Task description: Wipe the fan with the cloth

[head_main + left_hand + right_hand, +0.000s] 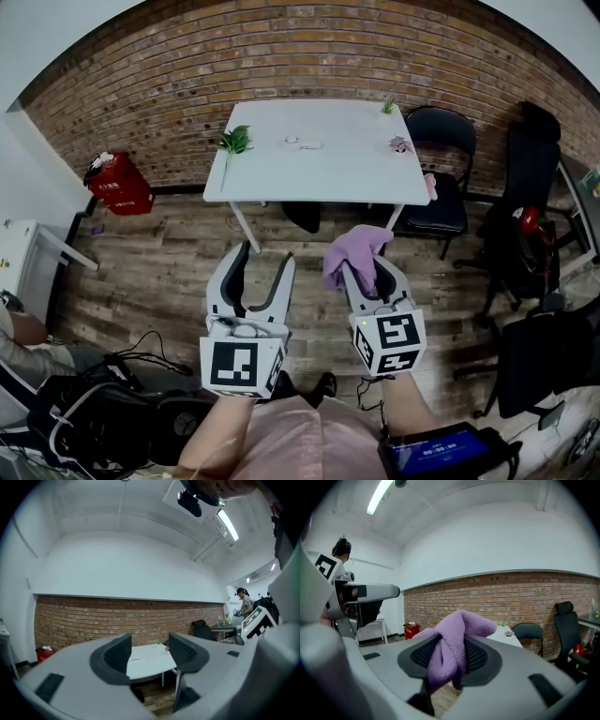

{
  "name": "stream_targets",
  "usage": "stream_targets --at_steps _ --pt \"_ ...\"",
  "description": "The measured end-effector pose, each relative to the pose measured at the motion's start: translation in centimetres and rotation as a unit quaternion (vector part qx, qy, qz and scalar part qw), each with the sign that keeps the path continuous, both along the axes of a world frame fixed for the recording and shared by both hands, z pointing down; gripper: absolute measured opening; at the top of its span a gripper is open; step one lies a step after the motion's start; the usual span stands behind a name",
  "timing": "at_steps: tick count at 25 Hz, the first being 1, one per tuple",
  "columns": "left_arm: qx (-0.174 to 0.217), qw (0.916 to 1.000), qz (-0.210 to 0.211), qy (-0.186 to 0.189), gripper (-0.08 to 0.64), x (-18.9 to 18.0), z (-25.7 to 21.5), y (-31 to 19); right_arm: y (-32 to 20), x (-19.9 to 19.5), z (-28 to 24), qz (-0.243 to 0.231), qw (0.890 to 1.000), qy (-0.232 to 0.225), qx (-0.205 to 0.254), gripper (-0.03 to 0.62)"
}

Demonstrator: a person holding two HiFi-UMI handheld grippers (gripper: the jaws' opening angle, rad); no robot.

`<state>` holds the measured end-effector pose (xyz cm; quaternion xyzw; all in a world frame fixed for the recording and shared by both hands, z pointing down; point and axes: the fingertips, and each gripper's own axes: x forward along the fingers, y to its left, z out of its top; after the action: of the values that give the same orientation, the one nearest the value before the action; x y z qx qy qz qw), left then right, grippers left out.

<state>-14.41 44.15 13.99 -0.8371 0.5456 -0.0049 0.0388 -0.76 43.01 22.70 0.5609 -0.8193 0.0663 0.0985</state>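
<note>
Closest to the lens, at 6 o'clock in the head view: pink shirt front (298, 439), with a dark handheld screen (441, 452) lit blue at 5 o'clock. Both claws are held out ahead of me over the wood plank floor (159, 272). Left gripper (264, 258): jaws stand apart, pads gripping nothing; its own view shows only the far white table (149, 663) through the gap. Right gripper (367, 269): jaws closed on the purple cloth (354, 248). In the right gripper view the cloth (457, 630) is pinched between the two dark pads, a bunched lobe standing up above them and a tail hanging below. Cloth therefore sits just right of centre in the head view, roughly 1 o'clock from the left claw and clear of the floor. White table (319, 169) lies at 12 o'clock against the brick wall (281, 56); on it are a green sprig (234, 141) at its left edge, a small pale item (305, 143) mid-top and a small pinkish item (401, 144) near the right edge. Black chair (439, 178) at 2 o'clock beside the table. Red box (118, 183) at 10 o'clock by the wall.
</note>
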Motion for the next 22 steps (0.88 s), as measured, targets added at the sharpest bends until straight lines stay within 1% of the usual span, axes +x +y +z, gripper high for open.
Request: stream_targets --at_steps 7,12,16,22 --pt "-0.012 0.9995 -0.027 -0.006 0.250 1.4 1.9 -1.2 -1.8 1.6 1.5 -0.023 1.000 0.001 -0.009 0.143" --pt "-0.018 0.9992 -0.034 -0.010 0.250 1.2 2.7 -4.0 -5.1 1.5 2.3 -0.027 0.999 -0.001 -0.016 0.143" --pt "-0.029 0.9990 -0.032 -0.009 0.250 0.6 4.0 -8.0 -8.6 1.1 3.9 -0.027 0.999 0.002 -0.032 0.144" --pt "-0.040 0.9989 -0.023 0.002 0.250 -0.7 5.5 -16.5 -16.2 -0.3 5.6 -0.019 0.999 0.008 -0.045 0.144"
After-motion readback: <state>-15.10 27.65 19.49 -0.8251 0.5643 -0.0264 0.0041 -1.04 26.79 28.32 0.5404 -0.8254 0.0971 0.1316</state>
